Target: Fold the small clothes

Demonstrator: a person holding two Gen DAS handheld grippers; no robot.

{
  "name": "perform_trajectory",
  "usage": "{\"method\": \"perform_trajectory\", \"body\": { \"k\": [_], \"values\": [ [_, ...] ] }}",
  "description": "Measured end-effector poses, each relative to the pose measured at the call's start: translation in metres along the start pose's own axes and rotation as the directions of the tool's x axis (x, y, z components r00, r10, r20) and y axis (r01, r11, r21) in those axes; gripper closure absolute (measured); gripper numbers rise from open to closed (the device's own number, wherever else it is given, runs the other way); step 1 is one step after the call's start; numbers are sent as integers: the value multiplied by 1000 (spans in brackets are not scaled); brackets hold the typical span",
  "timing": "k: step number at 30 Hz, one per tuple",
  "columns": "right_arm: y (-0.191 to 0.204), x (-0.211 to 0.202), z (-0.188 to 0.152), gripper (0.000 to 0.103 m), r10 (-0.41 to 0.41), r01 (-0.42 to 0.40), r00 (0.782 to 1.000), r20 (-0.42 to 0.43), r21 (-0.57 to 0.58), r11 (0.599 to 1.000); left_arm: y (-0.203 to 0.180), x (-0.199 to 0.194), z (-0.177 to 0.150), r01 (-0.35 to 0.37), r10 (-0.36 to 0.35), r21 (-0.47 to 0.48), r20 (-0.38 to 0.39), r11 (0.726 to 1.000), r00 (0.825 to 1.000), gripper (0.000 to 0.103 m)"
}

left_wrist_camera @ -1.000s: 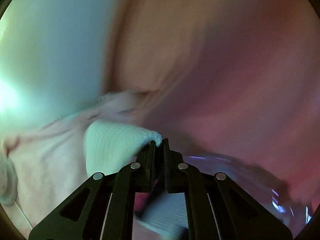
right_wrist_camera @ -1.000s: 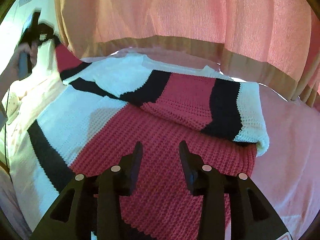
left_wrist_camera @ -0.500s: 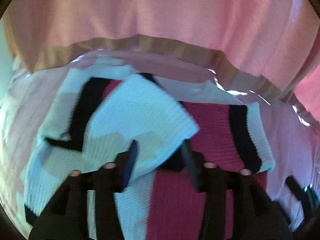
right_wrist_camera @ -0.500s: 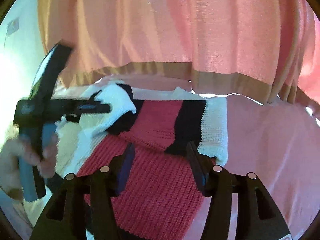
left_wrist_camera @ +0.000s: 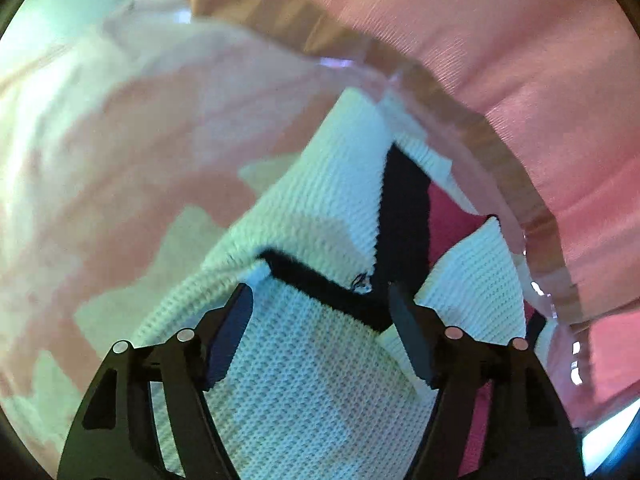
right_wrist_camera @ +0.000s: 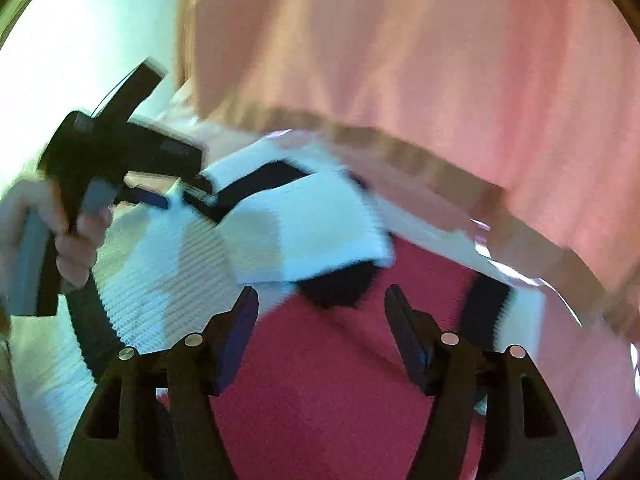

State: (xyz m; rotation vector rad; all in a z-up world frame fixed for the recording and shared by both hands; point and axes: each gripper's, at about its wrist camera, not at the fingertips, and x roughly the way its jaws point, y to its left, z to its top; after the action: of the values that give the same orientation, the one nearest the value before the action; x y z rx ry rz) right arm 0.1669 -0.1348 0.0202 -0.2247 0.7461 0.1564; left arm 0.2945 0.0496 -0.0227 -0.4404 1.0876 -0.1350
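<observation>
Curtain fabric (right_wrist_camera: 440, 80), pink with a tan hem, hangs close behind the knitted sweater (left_wrist_camera: 312, 392), which lies spread on the pink bed (left_wrist_camera: 140, 140). The left gripper (left_wrist_camera: 320, 304) and right gripper (right_wrist_camera: 320, 304) are both opening, jaws apart above the knit, nothing pinched. Bare bed lies open beside the sweater's white edge.

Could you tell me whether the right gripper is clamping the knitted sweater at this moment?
No, the right gripper has its jaws apart and opening above the sweater, pinching no fabric.
</observation>
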Motion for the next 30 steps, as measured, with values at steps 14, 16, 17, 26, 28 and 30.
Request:
{"method": "perform_trajectory", "body": {
  "k": [14, 16, 17, 26, 28, 30],
  "values": [
    [-4, 64, 28, 100, 93, -75, 992, -87, 189, 979, 1, 29, 19, 63, -63, -62, 3, 996, 998, 78],
    [-36, 38, 33, 100, 93, -82, 995, -21, 308, 948, 9, 29, 22, 74, -74, -85, 2, 994, 997, 90],
    [-60, 19, 33, 100, 96, -97, 995, 22, 395, 913, 13, 28, 23, 80, -80, -89, 3, 993, 997, 91],
    [-216, 4, -59, 100, 53, 68, 989, -137, 748, 660, 22, 32, 28, 64, -64, -94, 2, 993, 998, 92],
    [-224, 20, -79, 100, 102, 71, 979, -177, 764, 641, 21, 32, 28, 57, -57, -92, 3, 994, 998, 90],
    [-222, 19, -88, 94, 99, 63, 981, -164, 764, 642, 20, 33, 28, 51, -51, -93, 3, 994, 999, 89]
  ]
}}
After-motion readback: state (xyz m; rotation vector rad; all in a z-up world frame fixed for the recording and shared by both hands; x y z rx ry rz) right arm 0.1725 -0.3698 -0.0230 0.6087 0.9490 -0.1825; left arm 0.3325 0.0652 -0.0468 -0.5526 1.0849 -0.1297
